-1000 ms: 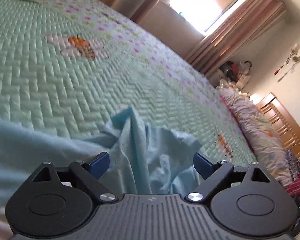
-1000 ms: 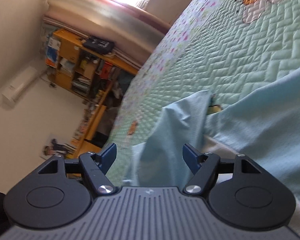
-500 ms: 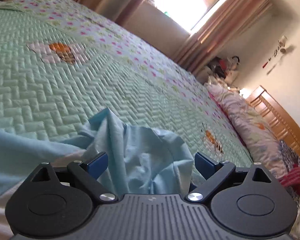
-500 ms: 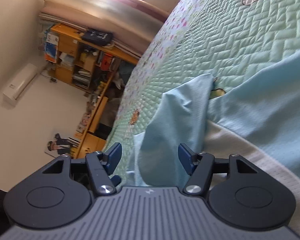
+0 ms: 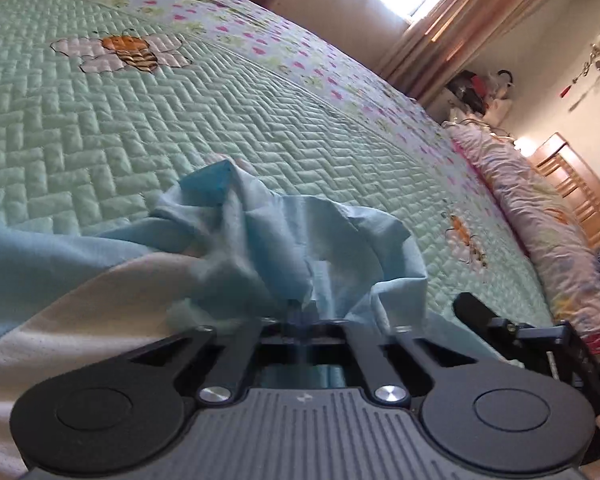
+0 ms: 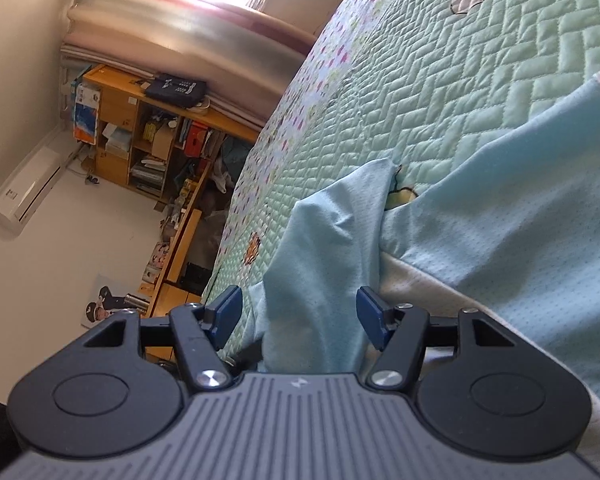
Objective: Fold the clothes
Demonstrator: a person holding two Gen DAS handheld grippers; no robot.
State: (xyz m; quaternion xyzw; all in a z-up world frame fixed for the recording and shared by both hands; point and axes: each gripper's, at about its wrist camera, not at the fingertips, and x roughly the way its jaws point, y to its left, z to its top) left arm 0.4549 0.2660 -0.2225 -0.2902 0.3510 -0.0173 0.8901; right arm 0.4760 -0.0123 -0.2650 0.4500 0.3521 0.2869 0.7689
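The left gripper [image 5: 302, 320] is pinching a bunched light-blue sleeve [image 5: 284, 232] of the limp, light shirt while the right gripper [image 6: 298, 312] is waiting, fingers spread around the other sleeve [image 6: 328, 248]

We see our left gripper [image 5: 302, 318] with its jaws drawn fully together, pinching a bunch of light blue cloth [image 5: 284, 248] that rises toward twelve o'clock. Our right gripper [image 6: 298, 314] stands with its jaws apart, the blue pads [image 6: 370, 314] not pressing the fold between them.
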